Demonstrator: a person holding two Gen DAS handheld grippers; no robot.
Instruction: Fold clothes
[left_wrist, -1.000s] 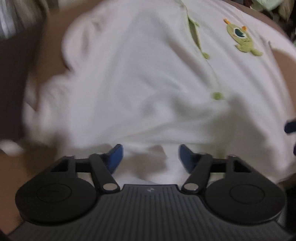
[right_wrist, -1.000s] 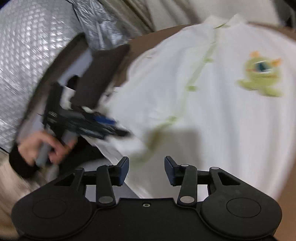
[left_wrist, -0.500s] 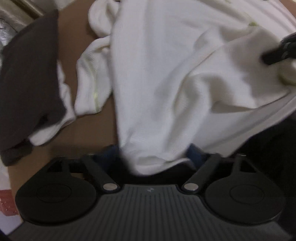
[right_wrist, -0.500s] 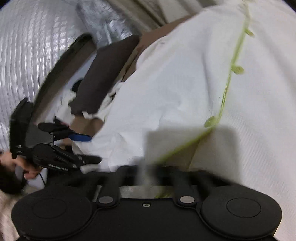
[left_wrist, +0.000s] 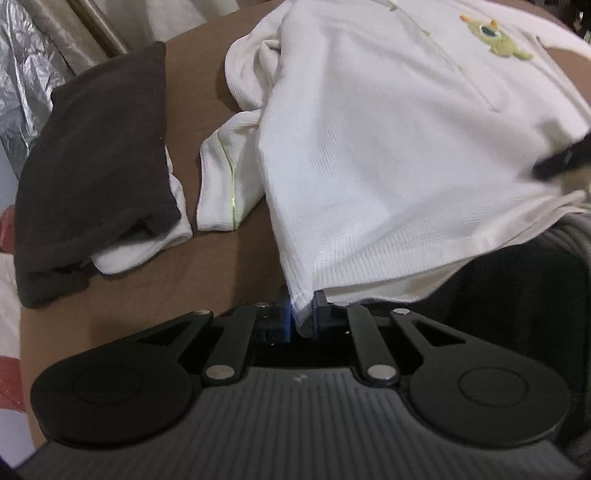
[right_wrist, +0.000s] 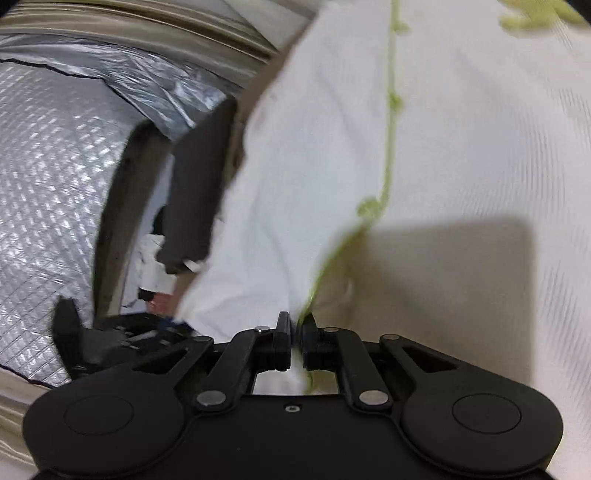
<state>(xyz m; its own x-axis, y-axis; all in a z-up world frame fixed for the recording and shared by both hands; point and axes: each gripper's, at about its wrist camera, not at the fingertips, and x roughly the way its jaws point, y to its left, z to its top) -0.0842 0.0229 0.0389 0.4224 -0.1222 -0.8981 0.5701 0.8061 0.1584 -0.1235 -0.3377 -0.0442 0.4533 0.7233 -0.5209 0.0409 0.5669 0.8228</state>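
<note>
The left tool (left_wrist: 300, 320) points steeply down, its jaws having just closed onto the hem corner of the white shirt (left_wrist: 388, 147); the right tool (right_wrist: 295, 338) tilts gently downward, its jaws having just been opening slightly, yet clamped on the shirt's green-trimmed edge (right_wrist: 386, 177); the shirt lies spread over the brown desk (left_wrist: 207, 92), beside a folded dark garment (left_wrist: 96, 155).

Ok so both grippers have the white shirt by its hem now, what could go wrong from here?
The left gripper pinches only a thin corner of the white shirt, so it may slip out under tension. The loose sleeve lies bunched beside the shirt and could fold in crooked. Dragging might also disturb the folded dark garment nearby.
</note>
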